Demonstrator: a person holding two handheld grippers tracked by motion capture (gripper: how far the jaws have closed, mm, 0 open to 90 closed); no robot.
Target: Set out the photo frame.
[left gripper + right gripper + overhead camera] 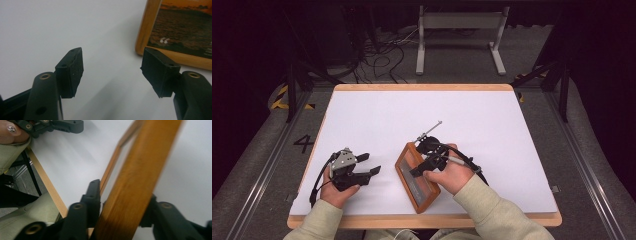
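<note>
A wooden picture frame (416, 189) holding a dark sunset photo lies at an angle on the white table, near the front edge. My right gripper (424, 165) reaches over its upper right side. In the right gripper view the frame's wooden side bar (140, 170) runs between the jaws of the right gripper (122, 195), and both pads sit against it. My left gripper (369, 164) rests on the table to the left of the frame, jaws wide apart. In the left gripper view the left gripper (112, 57) has nothing between its jaws, and the frame's corner (175, 32) lies just beyond them.
The white tabletop (422, 110) has a wooden rim (422, 219) along the front. A thin metal rod (430, 130) sticks out on the table behind the right gripper. On the floor beyond the table are a white metal stand (459, 22) and loose cables (382, 57).
</note>
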